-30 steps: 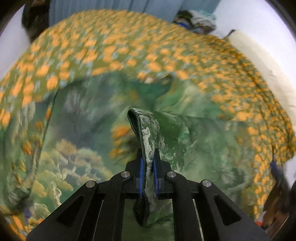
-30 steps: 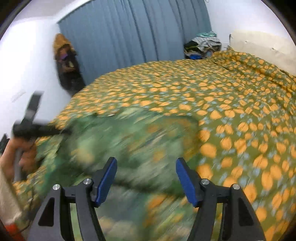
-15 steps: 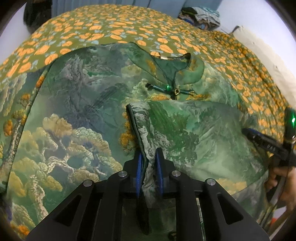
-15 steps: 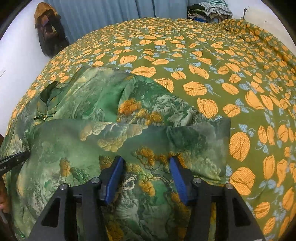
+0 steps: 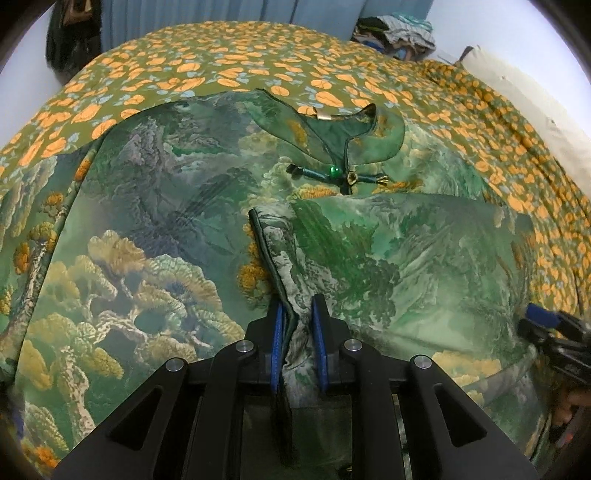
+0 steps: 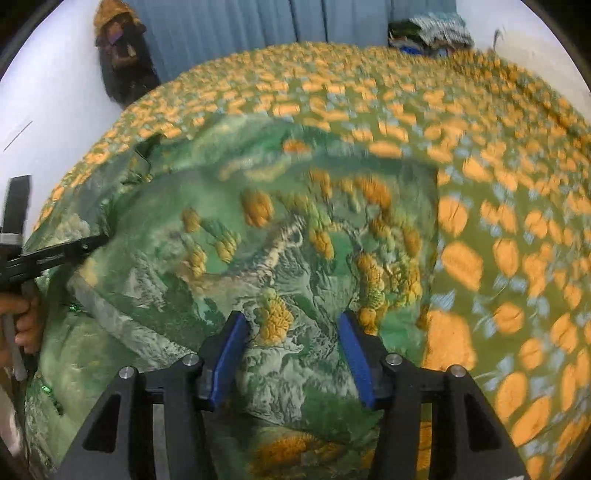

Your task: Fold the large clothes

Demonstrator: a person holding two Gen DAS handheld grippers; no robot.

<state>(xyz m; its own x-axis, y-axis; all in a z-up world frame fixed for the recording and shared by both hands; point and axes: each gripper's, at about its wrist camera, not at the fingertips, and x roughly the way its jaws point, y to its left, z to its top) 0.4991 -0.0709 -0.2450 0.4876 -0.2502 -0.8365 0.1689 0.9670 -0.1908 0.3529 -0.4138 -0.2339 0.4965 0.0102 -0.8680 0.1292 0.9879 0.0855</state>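
A large green garment (image 5: 155, 229) printed with trees and mountains lies spread on the bed, collar (image 5: 354, 136) and knot fastening toward the far side. Its right part is folded over the body (image 5: 406, 251). My left gripper (image 5: 298, 325) is shut on the folded edge of the garment, which runs up between the pads. My right gripper (image 6: 291, 343) is open and empty, just above the folded part (image 6: 295, 236). Each gripper shows at the edge of the other view, the right one (image 5: 554, 339) and the left one (image 6: 55, 254).
The bed cover (image 5: 240, 70) is olive with orange leaves and reaches all around the garment. A pile of clothes (image 5: 399, 31) lies at the far corner by blue curtains (image 6: 258, 26). A dark bag (image 6: 122, 66) hangs on the left wall. A pale pillow (image 5: 517, 92) lies at right.
The folded part has been laid down over the garment's body. My right gripper has opened wider and pulled back a little. My left gripper's pads have parted slightly, with the edge still between them.
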